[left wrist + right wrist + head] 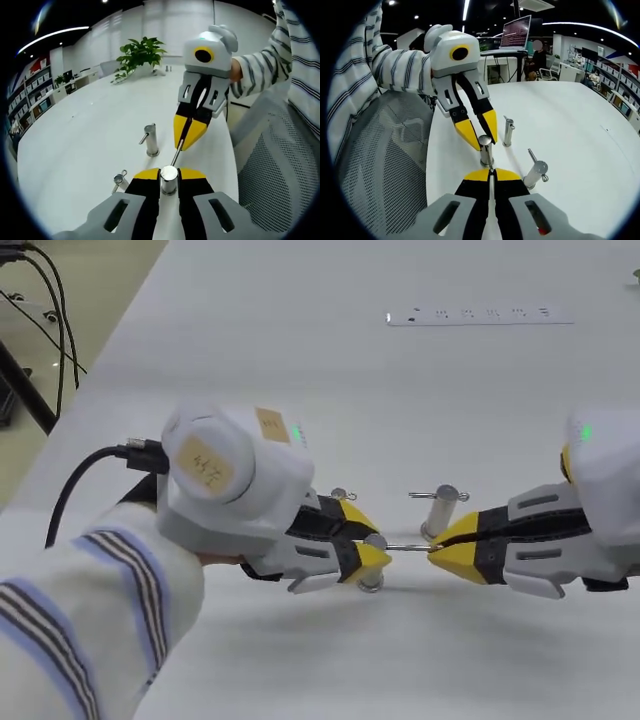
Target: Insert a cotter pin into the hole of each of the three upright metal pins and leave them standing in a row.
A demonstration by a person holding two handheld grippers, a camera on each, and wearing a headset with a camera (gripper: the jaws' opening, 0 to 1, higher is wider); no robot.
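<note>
Clamping an upright metal pin [374,542] between its yellow tips, the left hand-held gripper [368,552] holds it on the white surface [300,340]. The right hand-held gripper [442,545] faces it from the other side, jaws clenched on a thin cotter pin [405,547]. That one lies level, its free end reaching the held pin's side; whether it has entered the hole I cannot tell. Just behind them stands a second pin [441,512], with a second cotter pin [438,495] through its top. A third pin [340,494] peeks out from behind the left hand-held gripper, a small wire loop at its top. A striped sleeve [90,620] covers the left arm.
</note>
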